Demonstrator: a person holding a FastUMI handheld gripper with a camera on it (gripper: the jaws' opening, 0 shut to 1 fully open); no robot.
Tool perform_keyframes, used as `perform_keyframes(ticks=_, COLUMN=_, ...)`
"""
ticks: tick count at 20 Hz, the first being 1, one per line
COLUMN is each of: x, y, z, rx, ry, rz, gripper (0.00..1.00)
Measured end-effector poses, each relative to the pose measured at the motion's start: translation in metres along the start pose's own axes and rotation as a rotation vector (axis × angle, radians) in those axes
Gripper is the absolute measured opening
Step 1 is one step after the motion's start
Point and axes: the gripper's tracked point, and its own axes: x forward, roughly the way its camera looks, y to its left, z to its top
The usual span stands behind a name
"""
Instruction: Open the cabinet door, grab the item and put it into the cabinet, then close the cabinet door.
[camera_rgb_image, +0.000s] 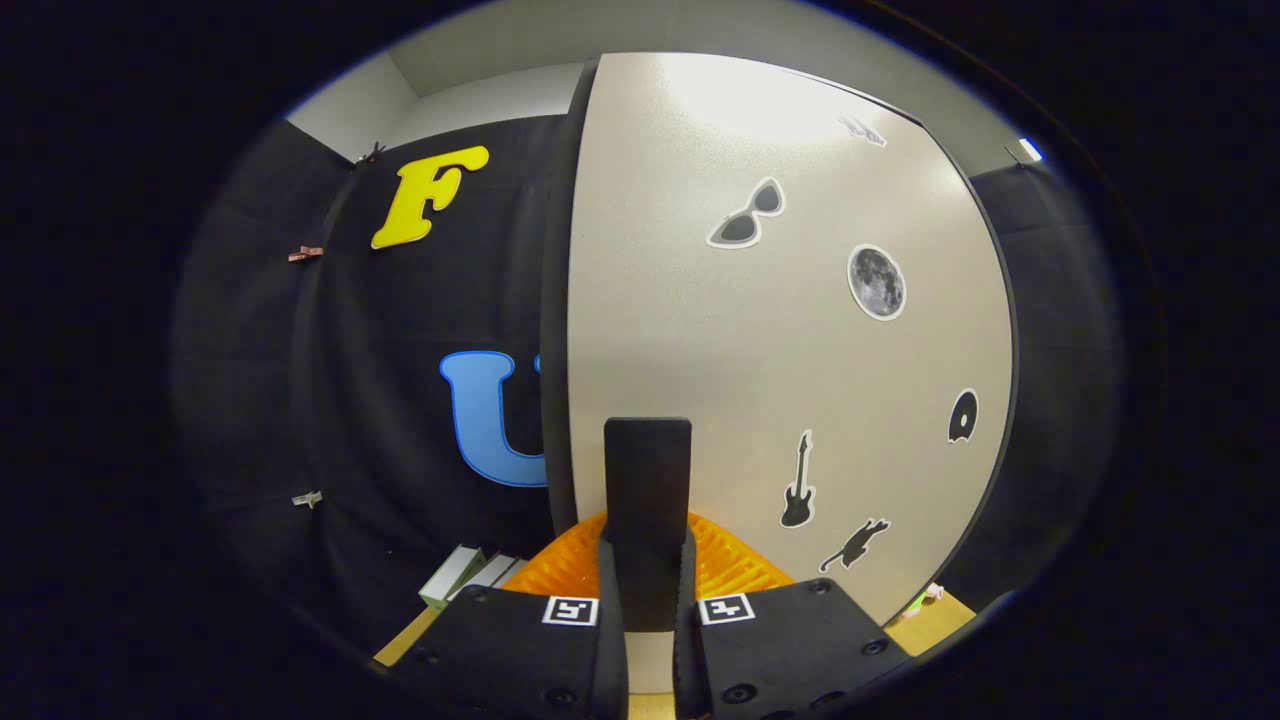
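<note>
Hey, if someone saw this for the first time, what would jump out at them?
The big pale cabinet door just ahead, dotted with stickers such as sunglasses and a moon. Then the gripper, its fingers closed on the door's black handle, with something orange behind them.

Walls: I see black cloth (400, 330) pinned with small clips (306, 253).
Ceiling: pale grey (480, 50), lit from above.
Worktop: I make out light wood (405, 640).

Recording booth: black cloth wall (330, 400) clipped in place, sticker-marked cabinet door (780, 350) on wooden worktop (935, 625).
</note>
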Motion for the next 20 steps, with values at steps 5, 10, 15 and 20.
perform_keyframes(ticks=5, x=-0.034, y=-0.002, z=0.005, rx=0.032, ry=0.0, rz=0.055, gripper=0.21)
perform_keyframes(ticks=10, x=-0.065, y=-0.013, z=0.007, rx=0.042, ry=-0.002, rz=0.103, gripper=0.21)
perform_keyframes(ticks=15, x=-0.09, y=-0.029, z=0.009, rx=0.037, ry=-0.005, rz=0.133, gripper=0.21)
perform_keyframes(ticks=20, x=-0.109, y=-0.048, z=0.01, rx=0.043, ry=-0.007, rz=0.12, gripper=0.21)
